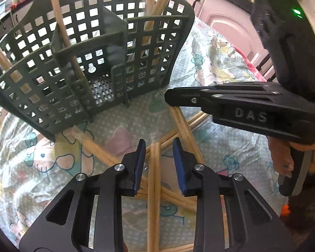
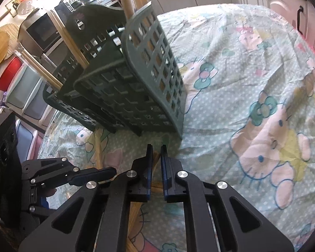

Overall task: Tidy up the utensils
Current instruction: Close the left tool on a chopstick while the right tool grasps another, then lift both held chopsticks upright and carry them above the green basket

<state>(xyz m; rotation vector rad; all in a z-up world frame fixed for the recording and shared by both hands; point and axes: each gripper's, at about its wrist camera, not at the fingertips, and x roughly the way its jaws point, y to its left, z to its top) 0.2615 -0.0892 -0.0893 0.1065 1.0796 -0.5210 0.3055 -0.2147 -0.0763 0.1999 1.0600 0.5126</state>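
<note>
The raised letters "DAS" are read on the black right gripper (image 1: 179, 100), right of the left fingers.

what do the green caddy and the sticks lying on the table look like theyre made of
Caddy: looks like molded plastic, matte dark green, going by its uniform square-grid walls and thin dividers.
Sticks: probably bamboo or light wood, unpainted pale tan with faint lengthwise grain; likely chopsticks.

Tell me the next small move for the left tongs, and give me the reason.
Probably lower the left tongs slightly and close them on the pair of chopsticks running between the blue pads. The pads stand open on either side of that pair, not touching it, and more chopsticks already stand in the green basket just ahead.
</note>
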